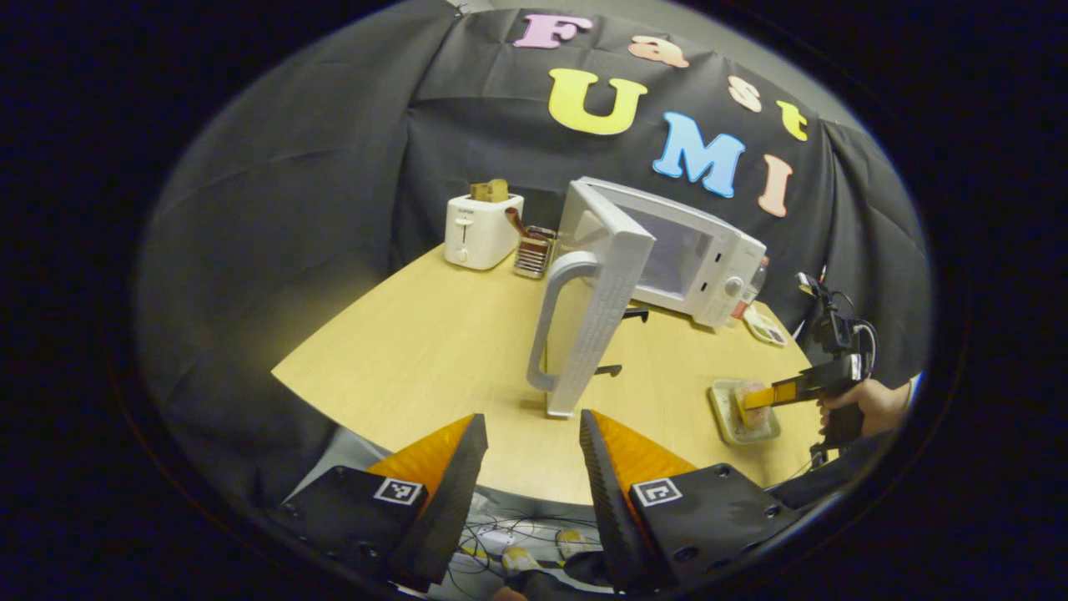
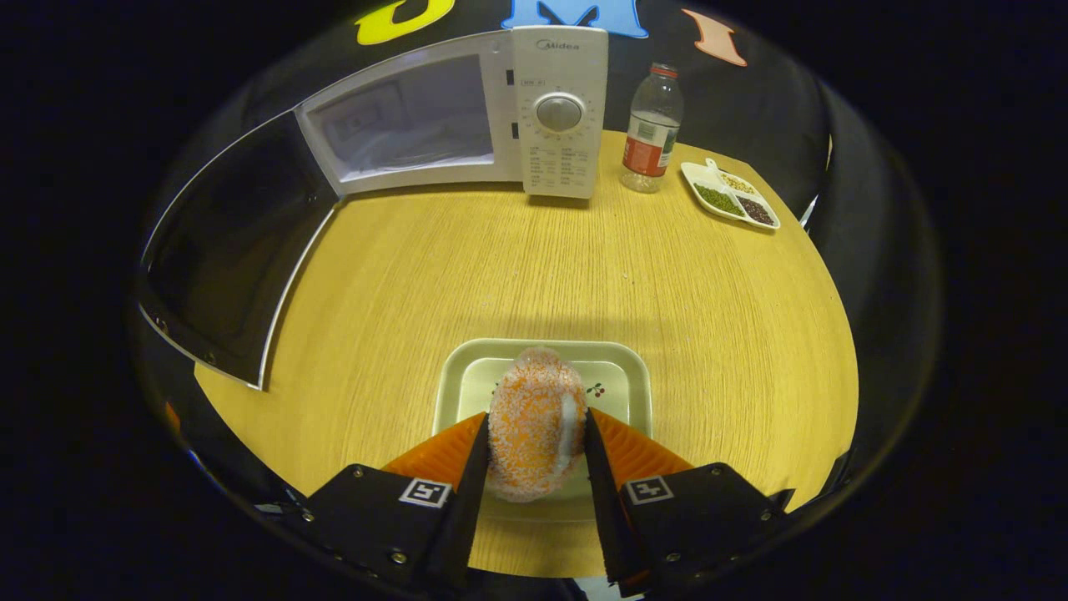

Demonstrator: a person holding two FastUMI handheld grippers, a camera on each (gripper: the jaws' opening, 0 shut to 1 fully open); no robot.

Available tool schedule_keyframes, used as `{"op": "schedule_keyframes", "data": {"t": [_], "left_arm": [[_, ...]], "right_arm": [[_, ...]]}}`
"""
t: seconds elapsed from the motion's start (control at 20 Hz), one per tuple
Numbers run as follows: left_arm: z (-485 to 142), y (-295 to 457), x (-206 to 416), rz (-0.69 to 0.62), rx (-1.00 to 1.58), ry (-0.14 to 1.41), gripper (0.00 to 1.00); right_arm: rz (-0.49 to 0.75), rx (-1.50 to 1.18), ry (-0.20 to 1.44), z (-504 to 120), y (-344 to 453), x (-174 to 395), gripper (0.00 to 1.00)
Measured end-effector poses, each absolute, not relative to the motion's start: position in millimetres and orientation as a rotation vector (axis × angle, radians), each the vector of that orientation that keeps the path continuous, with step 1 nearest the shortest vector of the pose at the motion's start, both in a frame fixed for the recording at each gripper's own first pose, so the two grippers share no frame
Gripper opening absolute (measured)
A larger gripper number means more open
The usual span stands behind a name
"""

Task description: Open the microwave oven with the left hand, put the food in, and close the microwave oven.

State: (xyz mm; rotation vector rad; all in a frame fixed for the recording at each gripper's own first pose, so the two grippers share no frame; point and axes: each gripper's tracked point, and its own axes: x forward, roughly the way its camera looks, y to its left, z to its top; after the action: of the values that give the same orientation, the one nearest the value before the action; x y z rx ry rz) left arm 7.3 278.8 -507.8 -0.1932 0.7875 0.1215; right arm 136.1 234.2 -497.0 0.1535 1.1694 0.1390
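In the right gripper view, the right gripper (image 2: 534, 446) sits at the bottom centre, its 2 ribbed fingers pressed against both sides of the food (image 2: 534, 421), a rounded, sugar-speckled bun with a pale stripe. The bun rests over a shallow, square-cornered glazed plate (image 2: 622, 371) on the wood-grain table (image 2: 584, 275). At the upper left stands the boxy microwave oven (image 2: 467, 121), its cavity exposed and its dark glass door (image 2: 225, 250) swung wide toward the left edge. A round dial marks its control panel. To the upper right stand a clear plastic bottle (image 2: 651, 125) and a divided dish (image 2: 730, 196) of grains.

In the left gripper view, the left gripper (image 1: 530, 467) at the bottom centre is spread wide, holding nothing, just before the door's edge and its curved handle (image 1: 555, 321). At the upper left of the table sits a smooth toaster (image 1: 482, 229) with a wire rack (image 1: 534, 250) beside it. At the right edge, a hand (image 1: 868, 405) holds the other gripper over the plate.
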Motion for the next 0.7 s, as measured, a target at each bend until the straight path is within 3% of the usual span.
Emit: {"op": "schedule_keyframes", "data": {"t": [0.05,0.1,0.2,0.25,0.3,0.4,0.55,0.6,0.65,0.7], "left_arm": [[-502,280,10,0.123,-0.187,0.782,0.82],[-495,280,14,0.125,-0.187,0.772,0.71],[-480,282,19,0.132,-0.192,0.753,0.71],[-473,283,20,0.136,-0.192,0.746,0.82],[-468,284,22,0.137,-0.192,0.744,0.71],[-457,285,25,0.14,-0.186,0.736,0.71],[-441,285,25,0.141,-0.167,0.729,0.82],[-438,284,24,0.141,-0.163,0.731,0.71],[-435,283,23,0.143,-0.162,0.732,0.71],[-432,284,21,0.147,-0.162,0.733,0.82]], "right_arm": [[0.145,0.189,1.149,-486,240,141,0.61],[0.155,0.238,1.123,-473,248,149,0.61],[0.179,0.341,1.079,-450,270,168,0.61],[0.183,0.383,1.061,-441,279,177,0.61],[0.187,0.424,1.044,-434,289,187,0.61],[0.195,0.478,1.012,-428,309,208,0.6],[0.208,0.555,0.989,-419,340,237,0.61],[0.209,0.574,0.978,-416,348,247,0.6],[0.207,0.593,0.969,-415,355,256,0.6],[0.203,0.618,0.96,-414,364,266,0.6]]}}
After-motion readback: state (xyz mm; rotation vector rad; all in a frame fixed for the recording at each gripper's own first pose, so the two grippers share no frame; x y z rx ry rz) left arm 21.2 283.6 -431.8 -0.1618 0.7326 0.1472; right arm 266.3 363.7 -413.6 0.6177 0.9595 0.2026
